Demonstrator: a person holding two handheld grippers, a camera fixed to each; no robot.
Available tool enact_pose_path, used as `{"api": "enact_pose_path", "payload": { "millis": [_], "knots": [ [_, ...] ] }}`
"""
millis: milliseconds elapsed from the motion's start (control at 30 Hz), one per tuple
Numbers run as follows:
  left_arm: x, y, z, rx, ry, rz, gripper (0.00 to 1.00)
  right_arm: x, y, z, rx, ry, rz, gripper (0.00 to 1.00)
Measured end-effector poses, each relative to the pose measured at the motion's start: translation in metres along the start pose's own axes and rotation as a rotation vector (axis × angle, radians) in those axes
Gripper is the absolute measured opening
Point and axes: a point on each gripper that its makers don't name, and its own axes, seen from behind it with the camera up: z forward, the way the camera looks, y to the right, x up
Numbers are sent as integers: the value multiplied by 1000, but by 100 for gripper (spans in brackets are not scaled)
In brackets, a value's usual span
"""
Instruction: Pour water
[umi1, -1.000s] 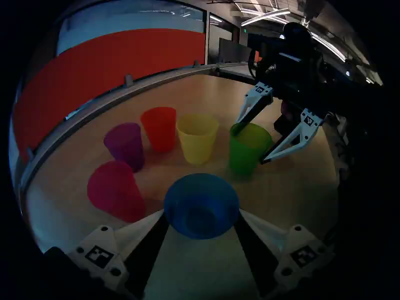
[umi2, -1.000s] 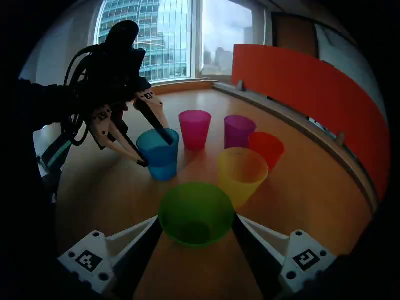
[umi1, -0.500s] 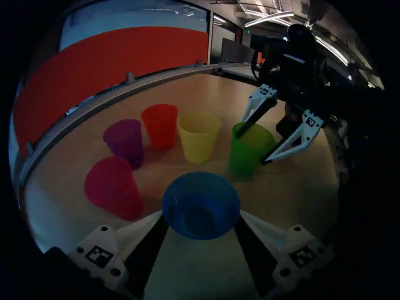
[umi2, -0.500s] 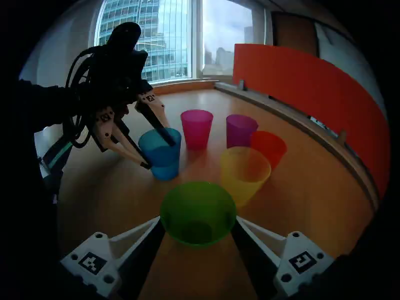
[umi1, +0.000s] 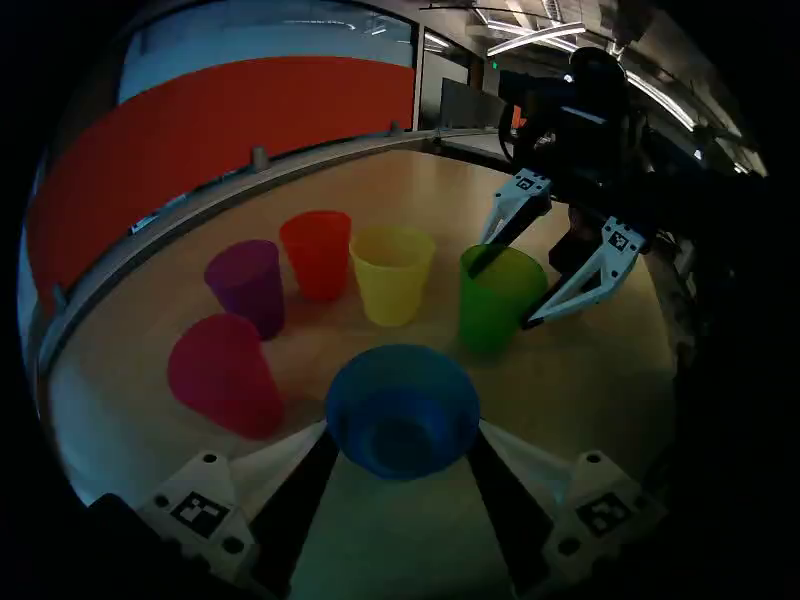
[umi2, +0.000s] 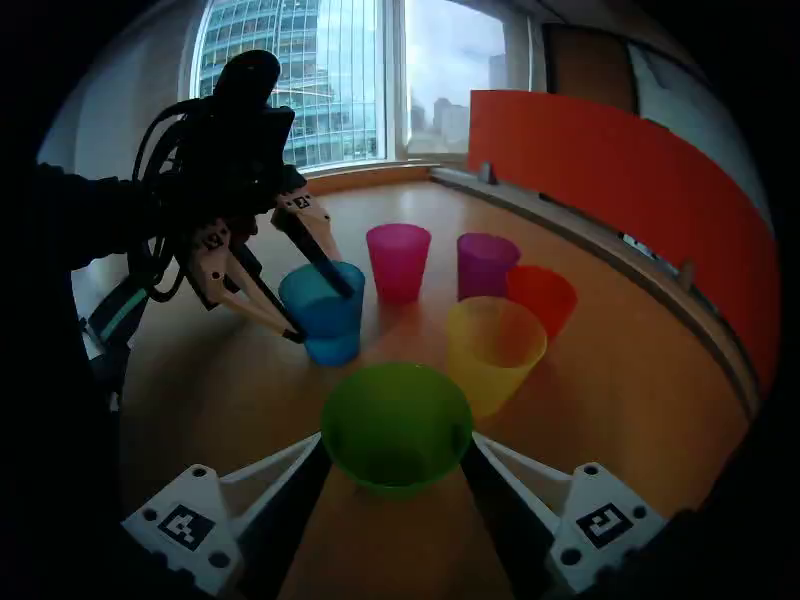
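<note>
A blue cup (umi1: 402, 400) stands upright between the fingers of my left gripper (umi1: 402, 432), which is shut on its sides. In the right gripper view the same blue cup (umi2: 322, 318) sits in that left gripper (umi2: 320, 315), held by a dark-sleeved hand. A green cup (umi2: 397, 420) is clamped upright in my right gripper (umi2: 397, 445). Across the table in the left gripper view, the green cup (umi1: 495, 295) sits in the right gripper (umi1: 500, 296). I cannot tell what either cup holds.
Yellow (umi1: 390, 272), orange-red (umi1: 316, 253), purple (umi1: 247, 285) and pink (umi1: 222, 372) cups stand on the wooden table (umi1: 580, 370) between the two held cups. An orange panel (umi2: 620, 170) runs along the table's far edge. Windows lie behind the left gripper.
Both grippers keep their hold on their cups. The views have drifted only slightly, and no cup has tipped.
</note>
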Motion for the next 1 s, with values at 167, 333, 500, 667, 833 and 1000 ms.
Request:
{"api": "enact_pose_path", "payload": {
  "millis": [167,333,500,667,833,1000],
  "knots": [
    [5,-1,-5,6,18,-14,83,8,1,-6,-9,20,2,89],
    [16,-1,-15,19,54,-21,83,16,2,-14,-22,36,4,89],
    [32,-2,-27,42,95,-17,83,27,2,-22,-33,63,5,89],
    [48,-2,-39,69,139,-12,83,41,2,-32,-42,96,6,89],
    [64,-3,-50,93,185,-12,83,56,2,-41,-52,131,7,89],
    [79,-4,-60,114,230,-8,83,72,2,-51,-64,169,3,89]
  ]
}}
